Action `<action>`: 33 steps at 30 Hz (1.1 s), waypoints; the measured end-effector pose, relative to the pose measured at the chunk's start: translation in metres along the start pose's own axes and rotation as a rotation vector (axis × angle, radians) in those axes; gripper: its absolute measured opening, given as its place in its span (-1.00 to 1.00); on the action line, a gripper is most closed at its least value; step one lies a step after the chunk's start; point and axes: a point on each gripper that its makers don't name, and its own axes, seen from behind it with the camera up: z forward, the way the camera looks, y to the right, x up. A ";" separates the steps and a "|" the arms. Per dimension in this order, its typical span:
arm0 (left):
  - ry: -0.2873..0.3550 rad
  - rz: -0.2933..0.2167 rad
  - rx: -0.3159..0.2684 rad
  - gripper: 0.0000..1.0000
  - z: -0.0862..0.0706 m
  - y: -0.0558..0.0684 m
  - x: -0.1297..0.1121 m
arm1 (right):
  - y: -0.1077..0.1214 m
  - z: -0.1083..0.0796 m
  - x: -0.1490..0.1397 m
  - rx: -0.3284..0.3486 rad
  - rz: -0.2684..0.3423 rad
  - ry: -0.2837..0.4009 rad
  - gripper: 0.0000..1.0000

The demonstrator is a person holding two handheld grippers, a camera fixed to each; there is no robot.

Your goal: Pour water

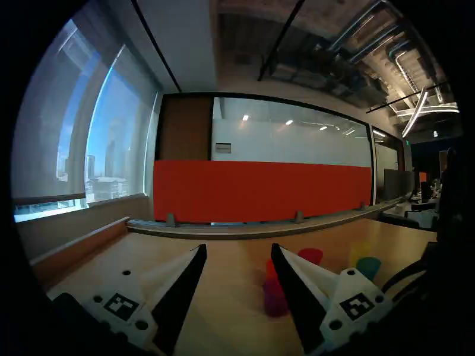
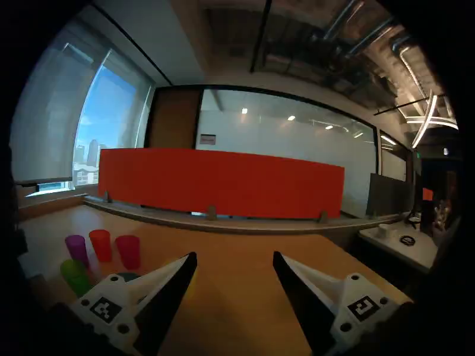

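Much of what I'm after is half hidden. In the left gripper view the purple cup point(image 1: 275, 298) stands on the wooden desk point(image 1: 237, 311), blurred, with one side cut off by a finger of my left gripper point(image 1: 238, 246). Something reddish sits right behind it that I cannot make out. Farther back on the desk are a red cup point(image 1: 310, 255), a pale yellow cup point(image 1: 358, 252) and a teal cup point(image 1: 369, 267), the teal one partly behind the same finger. I cannot tell whether any cup has water in it. My left gripper is spread wide and grips nothing, its tips hanging over bare desk. My right gripper point(image 2: 234, 255) is just as wide apart, empty and touching nothing. In the right gripper view the cups are off to one side, near each other, among them an orange cup point(image 2: 101, 244) and a green cup point(image 2: 75, 276), and a teal shape is mostly covered by the nearer finger. Each finger carries a black-and-white square marker point(image 1: 122, 305). The small plaque point(image 1: 223, 148) on the wall above the orange divider point(image 1: 261, 190) is too small to read.
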 end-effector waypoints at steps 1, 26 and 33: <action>0.006 0.002 0.009 0.59 0.001 -0.001 0.001 | 0.000 0.000 -0.001 -0.001 0.004 -0.002 0.99; 0.053 0.043 0.101 0.59 0.001 -0.006 -0.025 | 0.015 -0.003 0.006 -0.059 0.058 -0.014 0.99; 0.038 0.033 0.119 0.59 -0.001 -0.012 -0.045 | 0.006 -0.001 0.006 -0.058 0.044 -0.018 0.98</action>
